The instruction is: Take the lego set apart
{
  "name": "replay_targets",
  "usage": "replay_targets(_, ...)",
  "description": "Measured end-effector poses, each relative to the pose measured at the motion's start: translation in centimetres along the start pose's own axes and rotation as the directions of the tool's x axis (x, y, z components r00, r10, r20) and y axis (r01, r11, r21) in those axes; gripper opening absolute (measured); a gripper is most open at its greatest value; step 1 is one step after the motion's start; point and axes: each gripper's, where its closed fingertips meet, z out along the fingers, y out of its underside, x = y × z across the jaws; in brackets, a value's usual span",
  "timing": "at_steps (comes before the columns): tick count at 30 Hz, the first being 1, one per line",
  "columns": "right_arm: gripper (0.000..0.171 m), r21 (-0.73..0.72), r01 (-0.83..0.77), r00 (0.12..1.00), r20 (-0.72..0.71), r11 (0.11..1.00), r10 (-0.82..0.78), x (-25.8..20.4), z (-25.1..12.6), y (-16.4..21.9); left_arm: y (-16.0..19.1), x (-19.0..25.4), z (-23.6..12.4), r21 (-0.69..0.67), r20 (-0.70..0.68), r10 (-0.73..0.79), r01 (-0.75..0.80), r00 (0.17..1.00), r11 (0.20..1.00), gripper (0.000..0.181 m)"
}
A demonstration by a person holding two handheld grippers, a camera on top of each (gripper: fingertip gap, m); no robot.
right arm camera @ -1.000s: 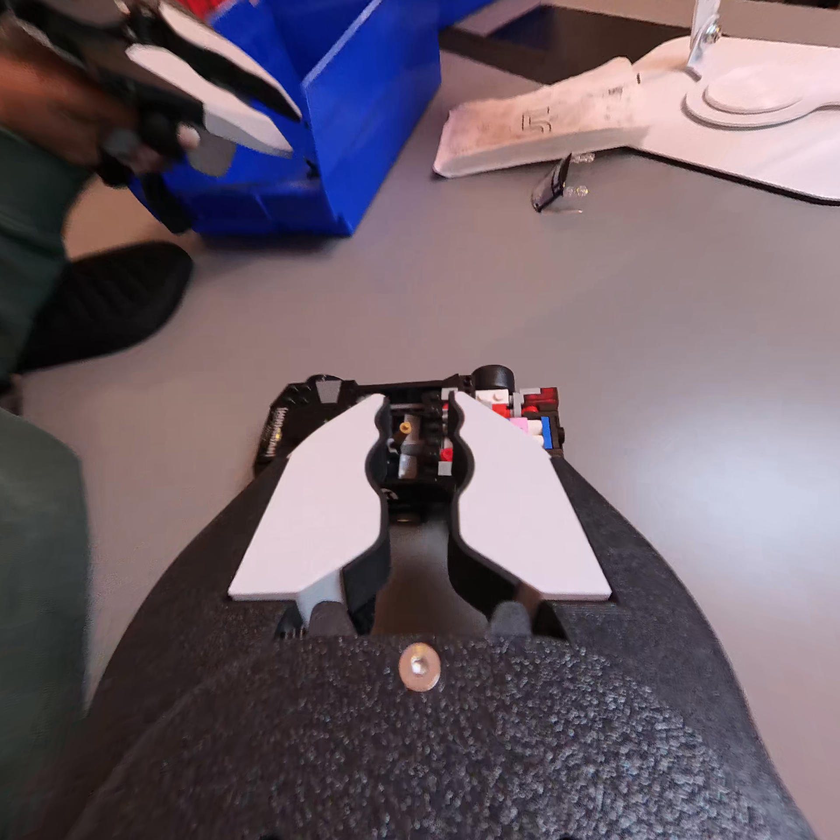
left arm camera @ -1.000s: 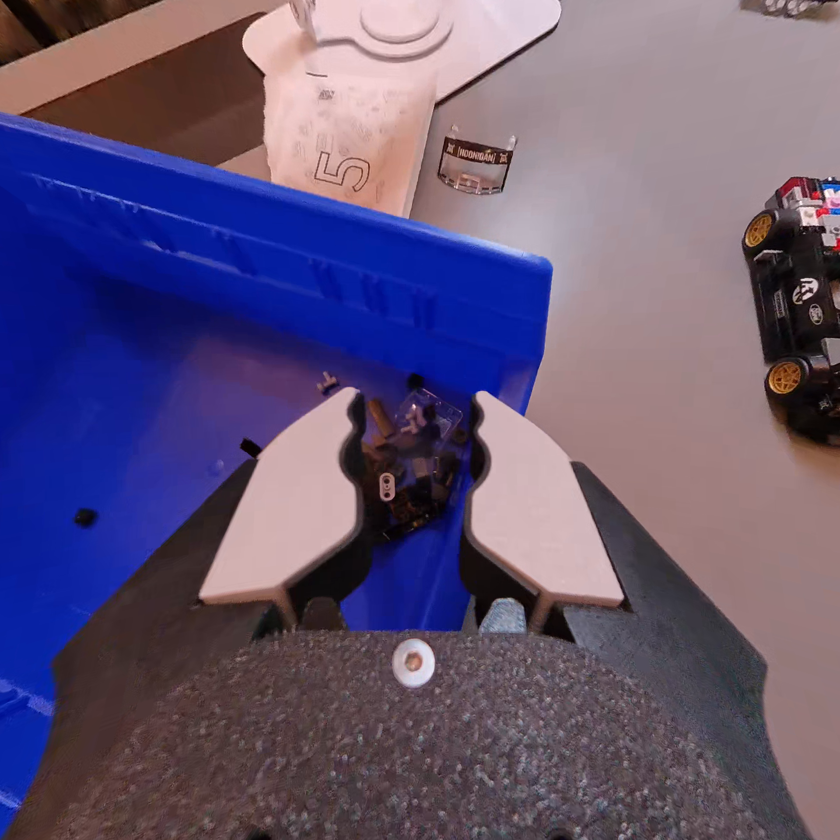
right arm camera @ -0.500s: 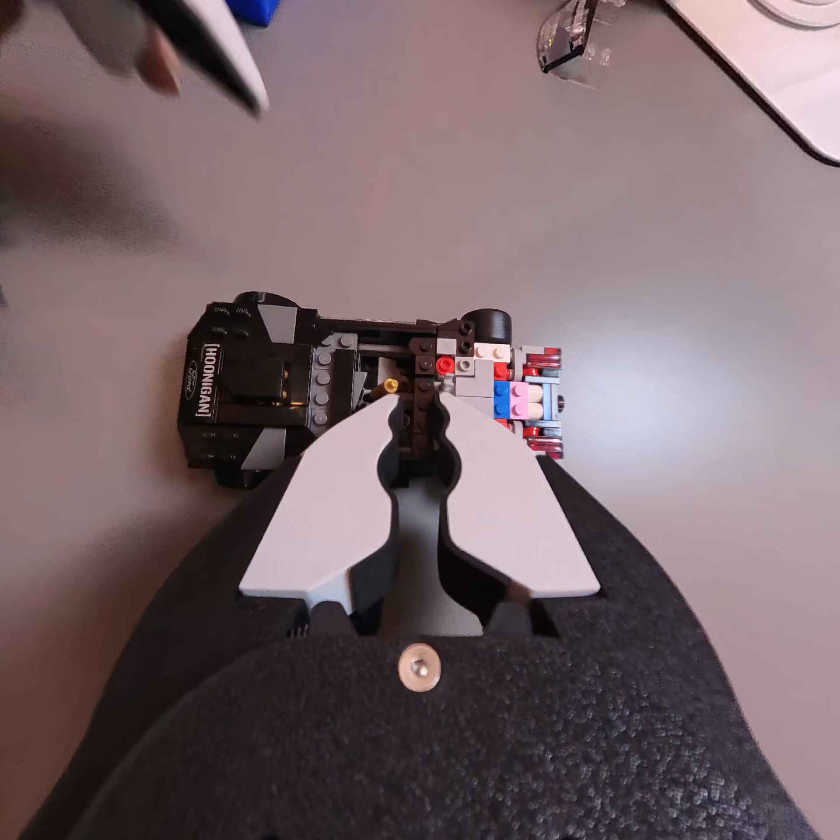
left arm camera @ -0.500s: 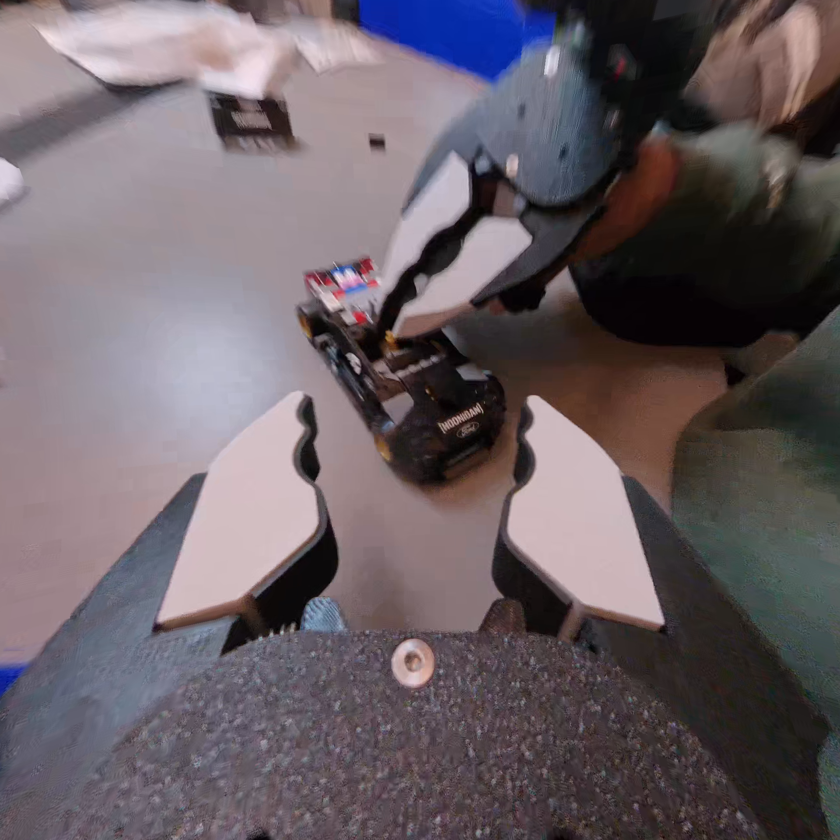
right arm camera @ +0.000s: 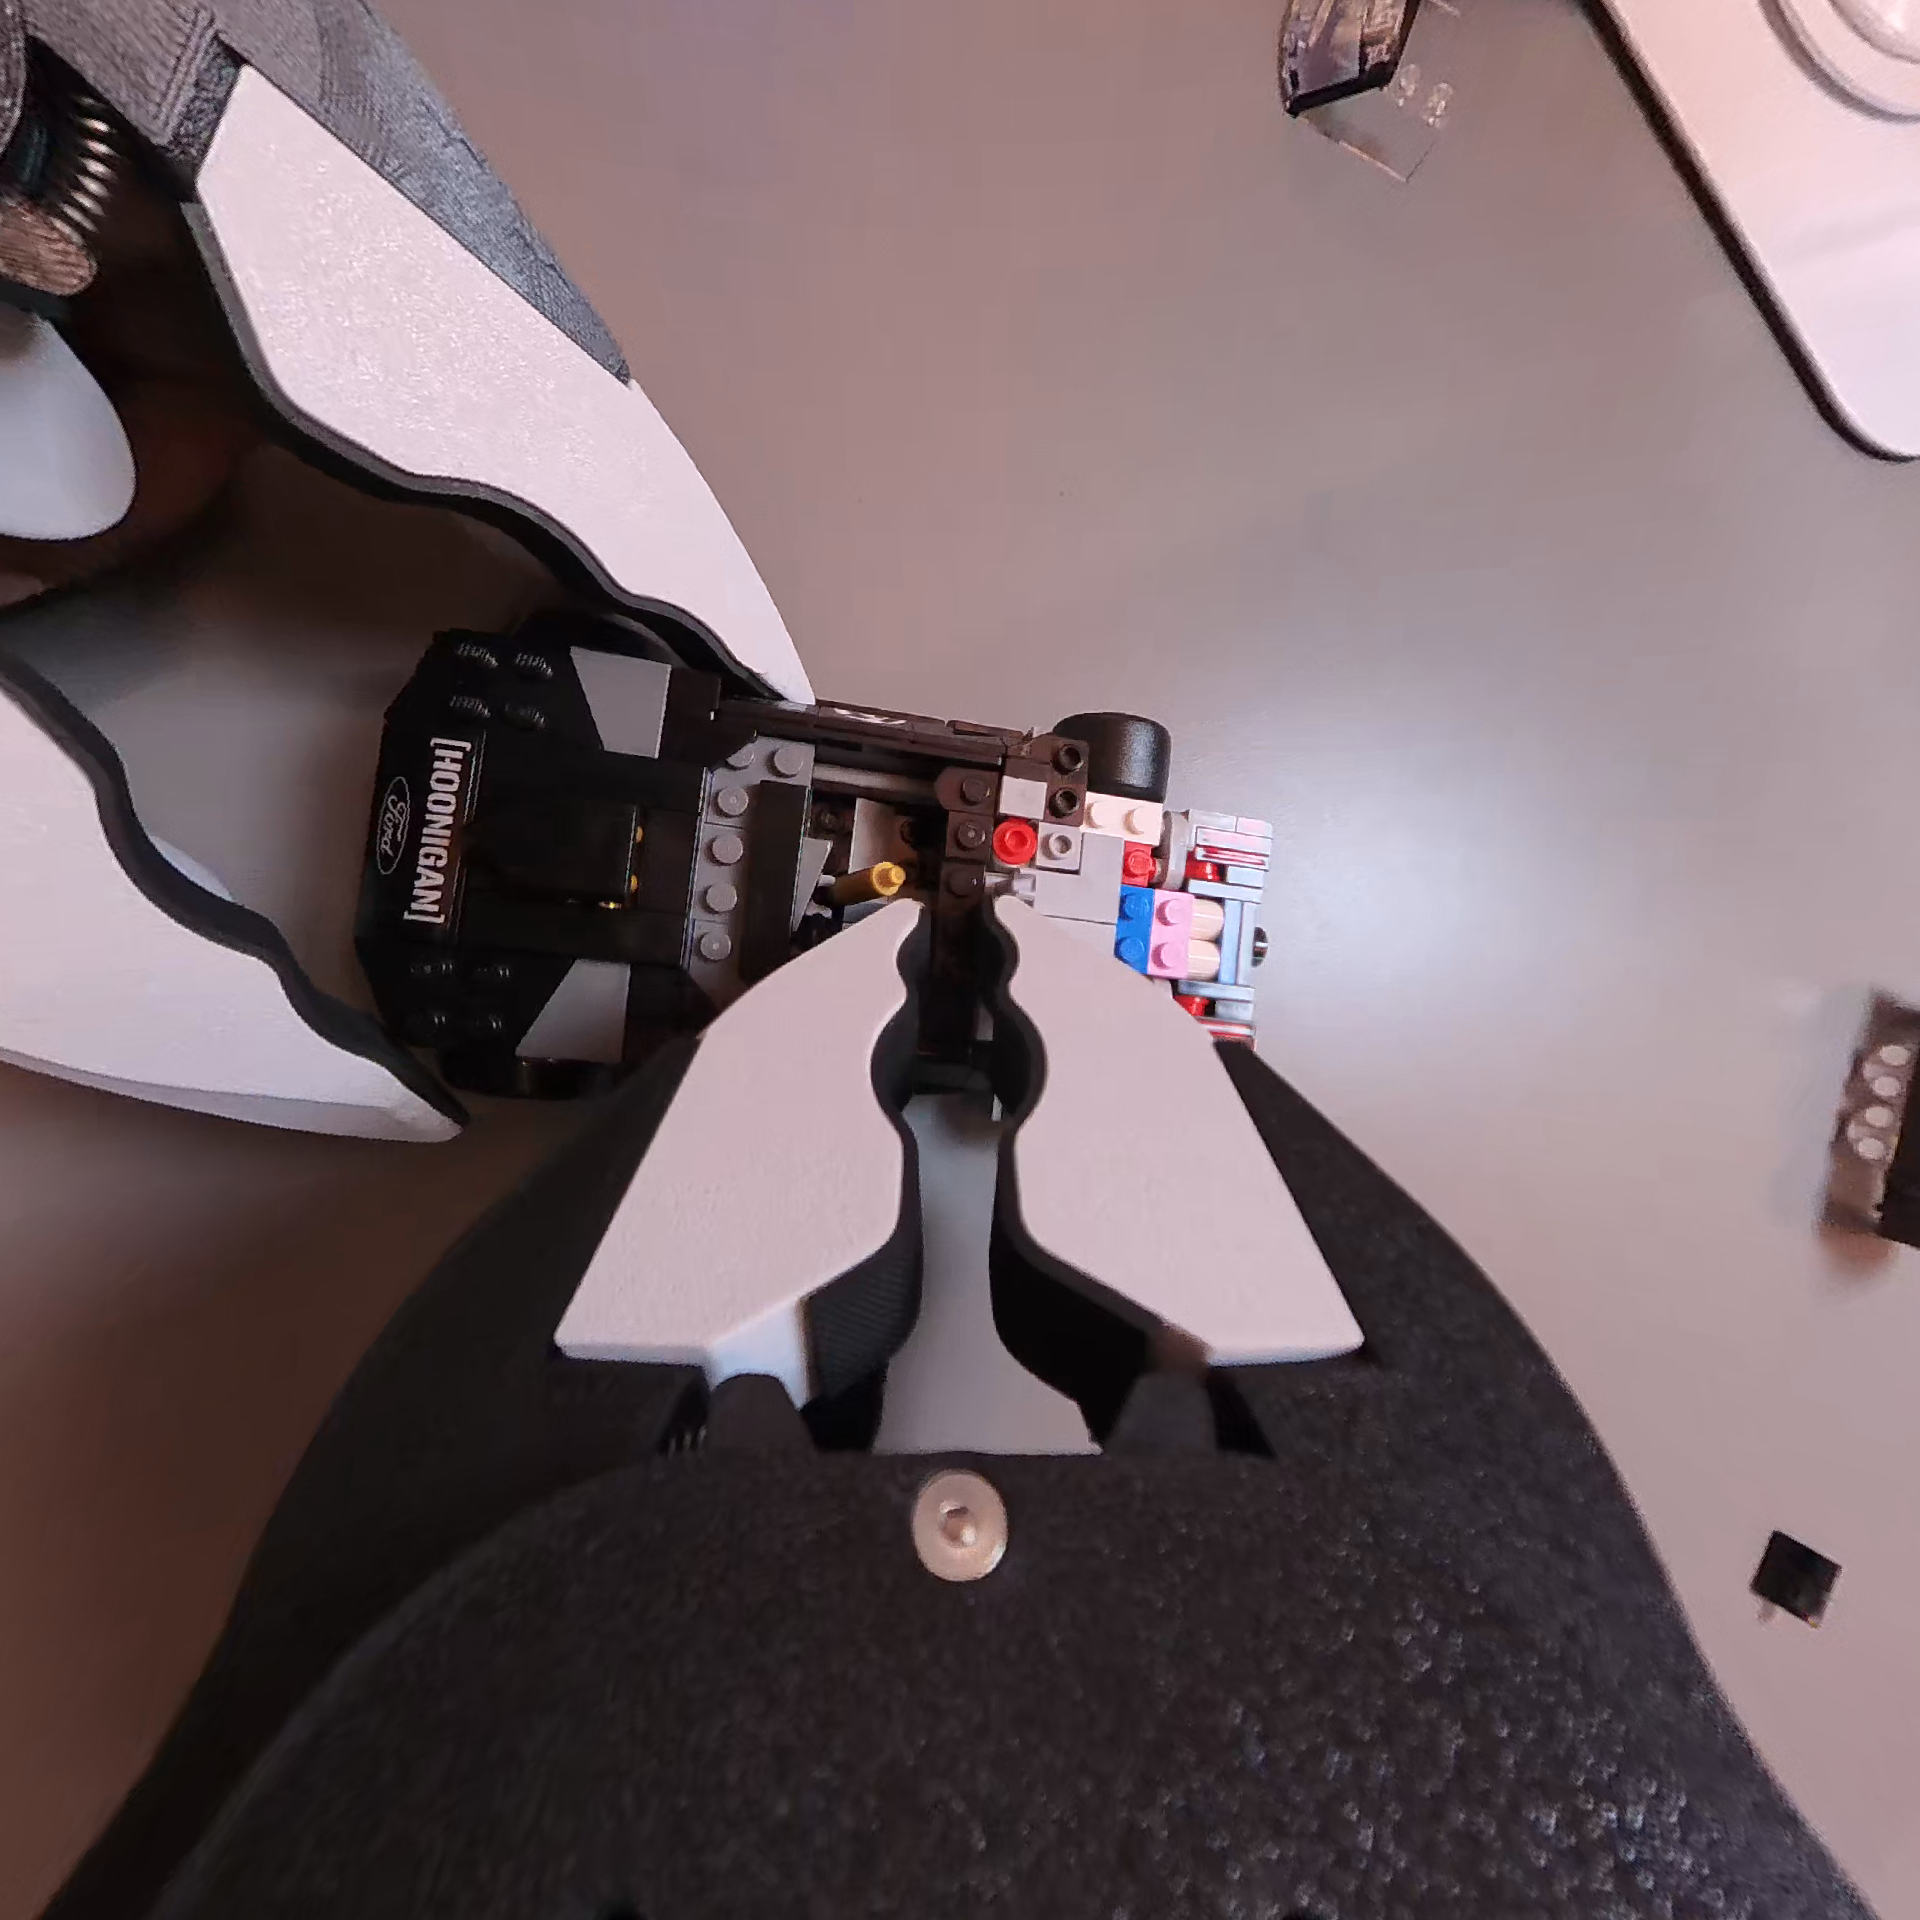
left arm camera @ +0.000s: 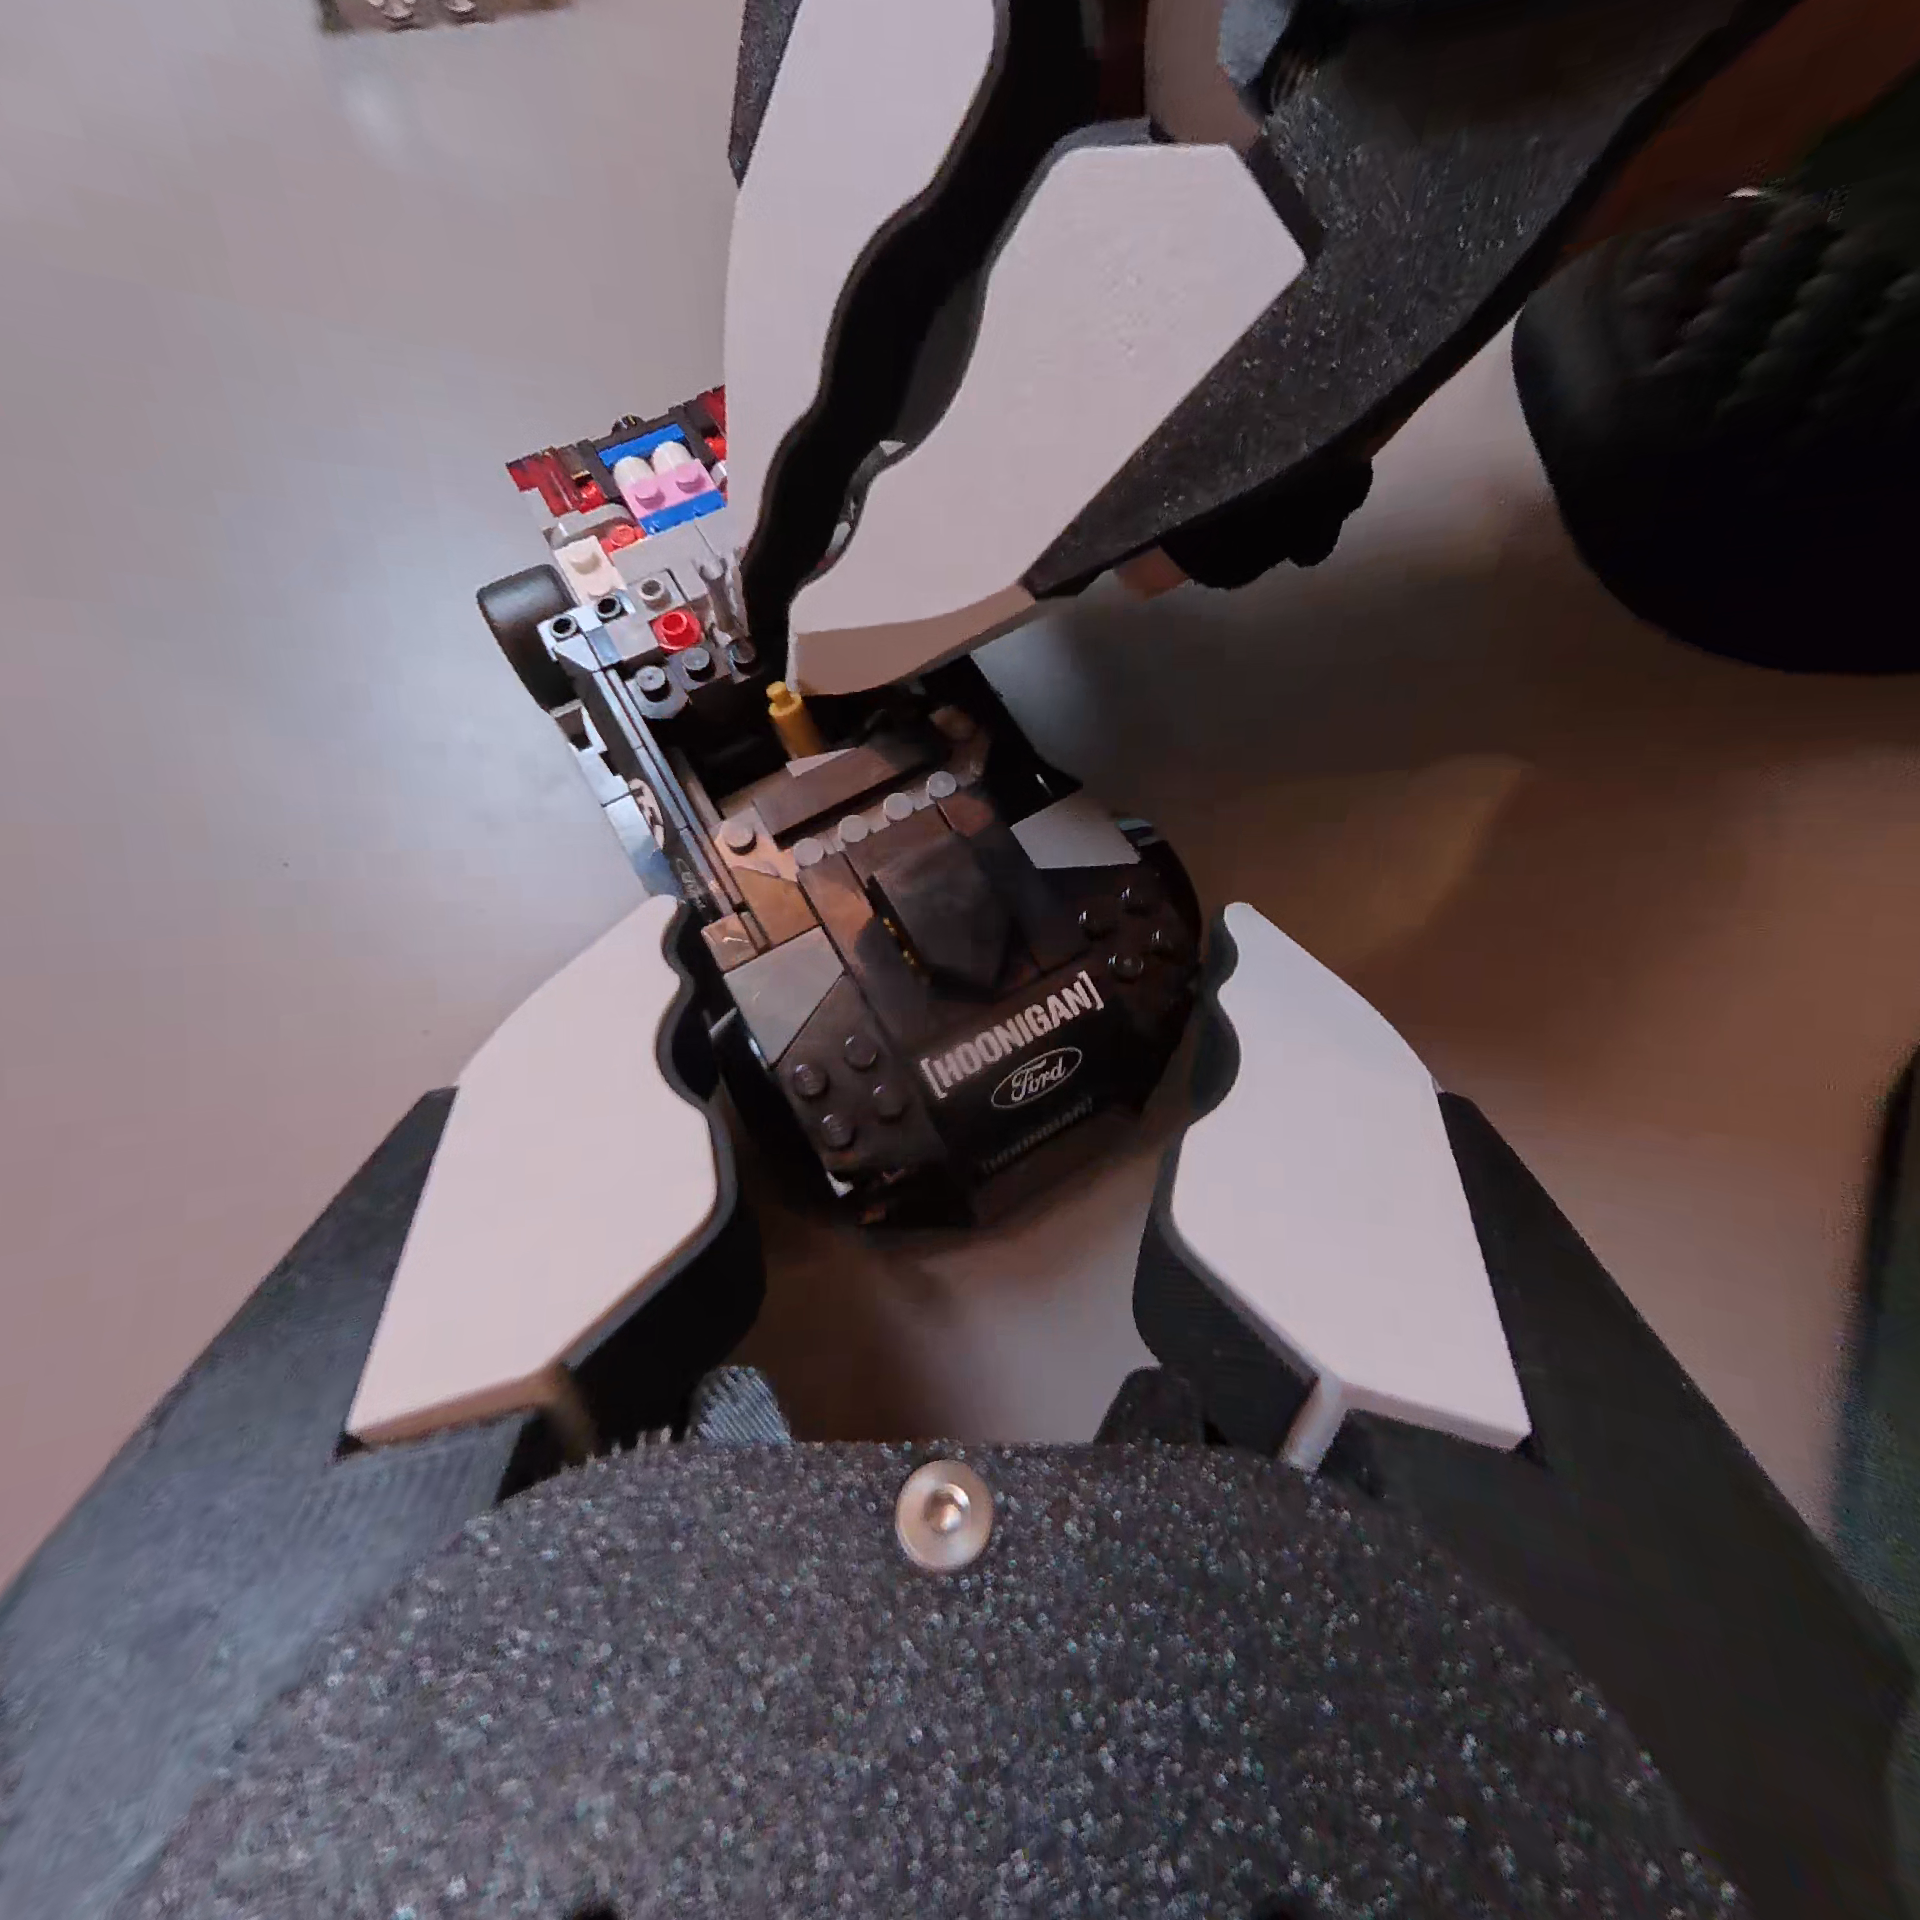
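The black lego car (left arm camera: 940, 997) lies on the grey table, roof off, with red, blue and pink bricks at its rear (right arm camera: 1164, 914). My left gripper (left arm camera: 951, 930) is open, its fingers on either side of the car's front end. It also shows in the right wrist view (right arm camera: 613, 904), straddling the car's nose. My right gripper (right arm camera: 958, 920) comes down on the middle of the car, its fingertips closed on a black row of bricks just behind a yellow peg (right arm camera: 878, 881). In the left wrist view the right gripper (left arm camera: 774, 655) reaches in from above.
A clear windscreen piece (right arm camera: 1351, 83) and a white stand base (right arm camera: 1787, 229) lie at the far right. A dark studded brick (right arm camera: 1875, 1122) and a small black piece (right arm camera: 1792, 1590) lie to the right. A black rounded object (left arm camera: 1745, 436) sits by the car. Across from one pair of fingers to the other is roughly 6 centimeters.
My left gripper left the blue bin, swung over to the car and now straddles its front, jaws opened wide. My right gripper dropped lower onto the car's middle.
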Motion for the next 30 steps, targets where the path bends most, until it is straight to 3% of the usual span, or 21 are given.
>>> replay_targets(7,0.007,0.143,0.073,0.989,-0.135,0.987,-0.054,0.0,-0.2,-0.1,0.0,0.0,0.0,-0.001,-0.006,0.005,-0.005,1.0,1.0,0.09)
replay_targets(14,0.004,0.18,0.129,0.977,-0.192,0.975,-0.094,-0.1,-0.4,-0.3,0.0,0.0,0.0,-0.001,-0.009,0.007,-0.007,1.0,1.0,0.09)
replay_targets(21,0.0,0.24,0.119,0.988,-0.122,0.963,-0.092,-1.2,-0.7,-1.4,-0.1,-0.1,0.1,0.001,-0.013,0.0,0.0,1.0,1.0,0.089)
replay_targets(24,0.0,0.286,0.035,0.996,-0.089,0.957,-0.01,-0.1,-2.3,-2.2,-0.1,0.0,0.0,0.004,-0.01,-0.003,0.003,1.0,1.0,0.089)
replay_targets(30,0.011,0.145,-0.06,0.998,0.023,0.988,0.058,-0.4,-1.5,-0.5,-0.1,0.1,0.0,0.006,-0.008,-0.009,0.009,1.0,1.0,0.089)
